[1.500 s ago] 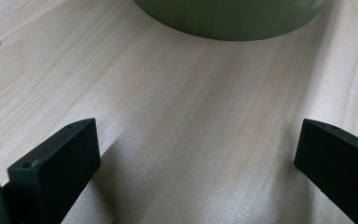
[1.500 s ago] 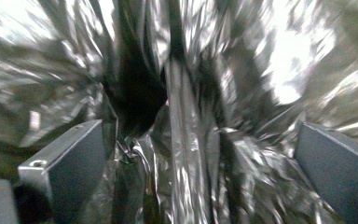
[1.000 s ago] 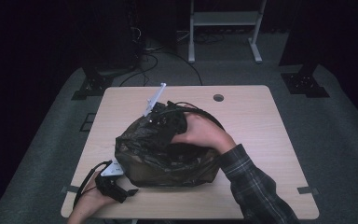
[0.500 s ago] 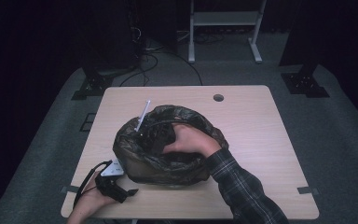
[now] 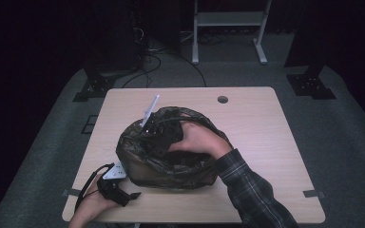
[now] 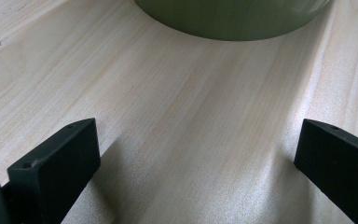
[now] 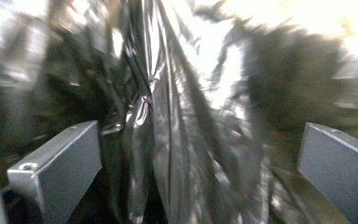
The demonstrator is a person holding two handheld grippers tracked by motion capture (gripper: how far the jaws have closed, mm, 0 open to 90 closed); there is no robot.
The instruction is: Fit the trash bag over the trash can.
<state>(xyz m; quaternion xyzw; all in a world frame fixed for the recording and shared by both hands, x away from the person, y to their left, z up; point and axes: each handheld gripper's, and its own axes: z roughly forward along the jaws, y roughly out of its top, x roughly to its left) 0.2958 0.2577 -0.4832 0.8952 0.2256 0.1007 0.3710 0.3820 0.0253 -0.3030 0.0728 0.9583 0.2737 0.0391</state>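
The dark plastic bag (image 5: 171, 161), draped over a green bin (image 6: 233, 18), sits at the centre of the frame on my counter (image 5: 266, 142). My right claw (image 5: 164, 135) is down inside the bag's mouth, jaws apart, crinkled film (image 7: 177, 116) between them but not clamped. My left claw (image 5: 116, 190) rests at lower left on the bare counter just beside the bin, jaws wide apart and holding nothing.

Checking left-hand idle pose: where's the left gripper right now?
High view: the left gripper rests on the table at its near-left corner, just left of the black bag; jaws open over bare wood.
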